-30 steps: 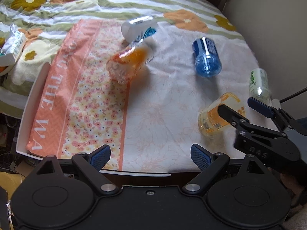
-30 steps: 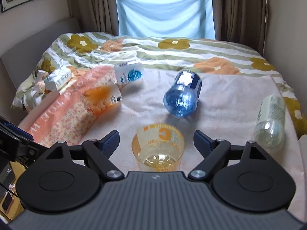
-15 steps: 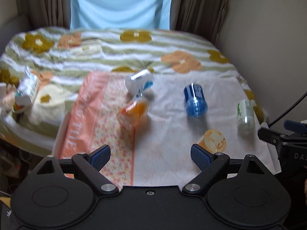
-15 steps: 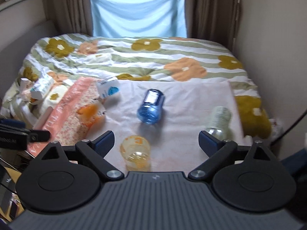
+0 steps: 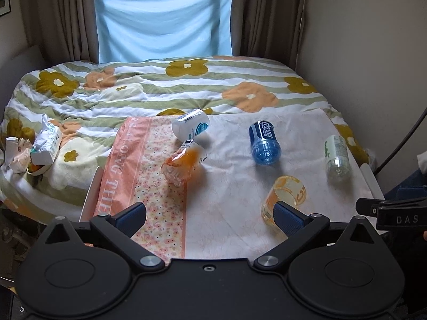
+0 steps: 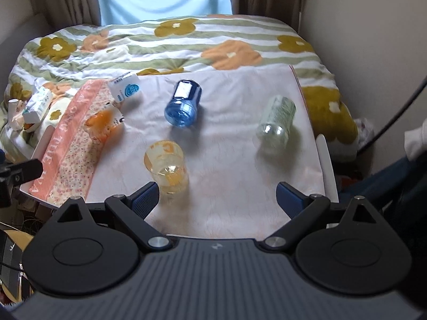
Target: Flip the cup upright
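A clear yellow-orange plastic cup (image 5: 285, 196) (image 6: 166, 165) stands on the white cloth near the table's front edge, its open rim up. My left gripper (image 5: 209, 214) is open and empty, held back from the table; its right fingertip overlaps the cup's base in view. My right gripper (image 6: 217, 196) is open and empty, above the front edge, with the cup just beyond its left fingertip. The right gripper's tip shows at the right edge of the left wrist view (image 5: 392, 212).
Lying on the cloth: a blue bottle (image 5: 264, 142) (image 6: 182, 106), a clear green-labelled bottle (image 5: 336, 157) (image 6: 277, 121), an orange bottle (image 5: 184, 162) (image 6: 105, 121) and a white container (image 5: 190, 128) (image 6: 125, 89). A floral bedspread (image 5: 160, 85) lies behind. Tissue pack (image 5: 46, 144) at left.
Both grippers have pulled back and up from the table. The cup, which was between the right gripper's fingers a second ago, now stands free on the cloth.
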Demonstrator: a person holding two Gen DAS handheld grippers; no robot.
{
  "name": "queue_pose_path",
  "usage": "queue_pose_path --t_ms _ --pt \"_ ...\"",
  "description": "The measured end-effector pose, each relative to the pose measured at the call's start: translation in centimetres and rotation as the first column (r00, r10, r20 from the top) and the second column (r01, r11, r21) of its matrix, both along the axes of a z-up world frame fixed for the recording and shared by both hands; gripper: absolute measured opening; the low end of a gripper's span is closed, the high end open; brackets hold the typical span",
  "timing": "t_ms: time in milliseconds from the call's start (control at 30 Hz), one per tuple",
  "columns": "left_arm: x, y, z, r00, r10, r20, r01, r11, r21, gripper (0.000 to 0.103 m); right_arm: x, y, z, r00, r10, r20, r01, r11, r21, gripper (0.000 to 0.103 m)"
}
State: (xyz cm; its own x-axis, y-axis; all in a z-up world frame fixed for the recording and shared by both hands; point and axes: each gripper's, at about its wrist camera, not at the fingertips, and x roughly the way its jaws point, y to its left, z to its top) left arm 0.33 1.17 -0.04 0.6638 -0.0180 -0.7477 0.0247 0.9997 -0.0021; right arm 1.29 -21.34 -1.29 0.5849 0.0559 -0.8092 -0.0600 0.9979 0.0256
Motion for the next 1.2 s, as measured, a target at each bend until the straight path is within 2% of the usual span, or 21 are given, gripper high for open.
queue_pose_path --t_ms 1200 --pt "-0.46 0.16 0.02 1.000 0.000 0.005 0.000 1.000 0.005 0.103 -0.48 -0.19 -0.20 1.000 -0.025 -0.005 0.025 1.000 0.002 0.103"
